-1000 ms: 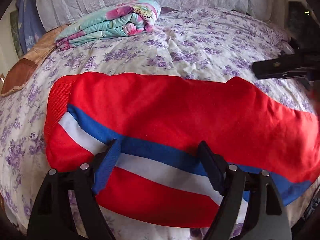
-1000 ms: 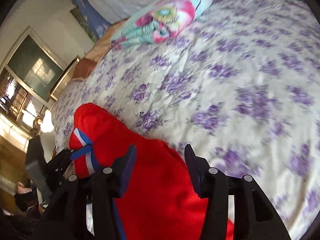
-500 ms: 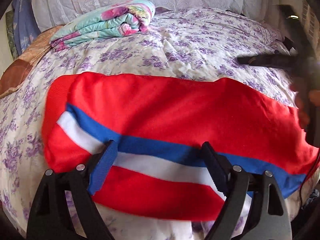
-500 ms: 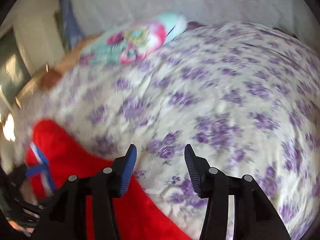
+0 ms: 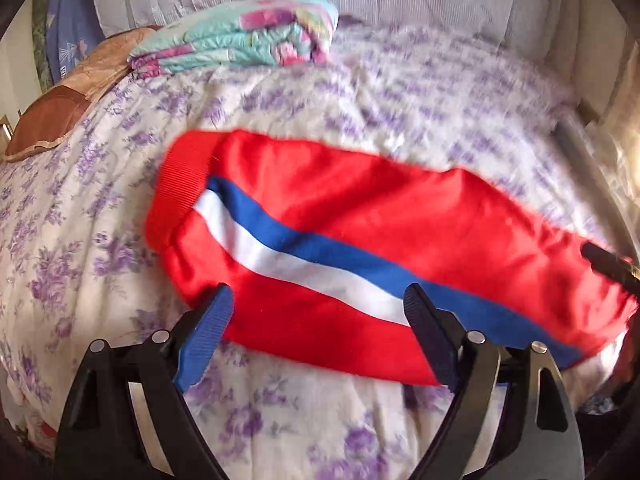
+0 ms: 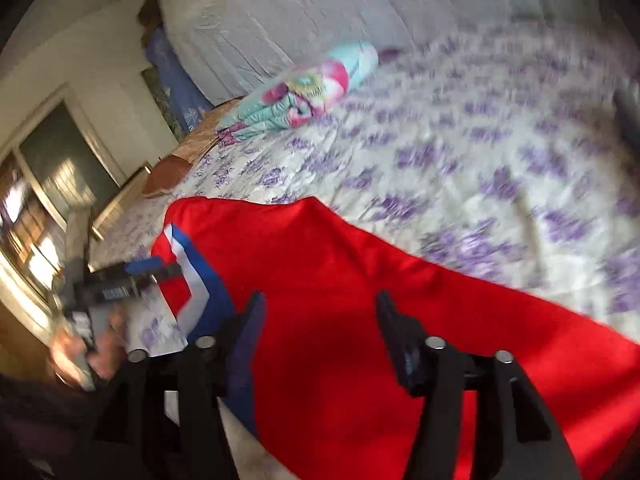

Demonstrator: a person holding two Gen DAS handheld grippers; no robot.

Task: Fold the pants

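Observation:
The red pants (image 5: 360, 220) with a blue and white side stripe lie folded lengthwise across the bed; they also show in the right wrist view (image 6: 340, 280). The ribbed waistband (image 5: 176, 192) is at the left end. My left gripper (image 5: 316, 316) is open and empty, just above the near edge of the pants. My right gripper (image 6: 320, 320) is open and empty, low over the red cloth. The left gripper shows at the far left of the right wrist view (image 6: 120, 280). A tip of the right gripper shows at the right edge of the left wrist view (image 5: 608, 264).
The bed has a white sheet with purple flowers (image 5: 400, 92). A folded floral blanket (image 5: 240, 40) lies at the back. A brown pillow (image 5: 60, 112) sits at the back left. A white headboard cover (image 6: 320, 8) stands behind. A window (image 6: 52, 168) is at the left.
My left gripper has pulled back toward the near edge, so the pants sit farther from it. My right gripper has swung back over the red cloth after pointing at bare sheet.

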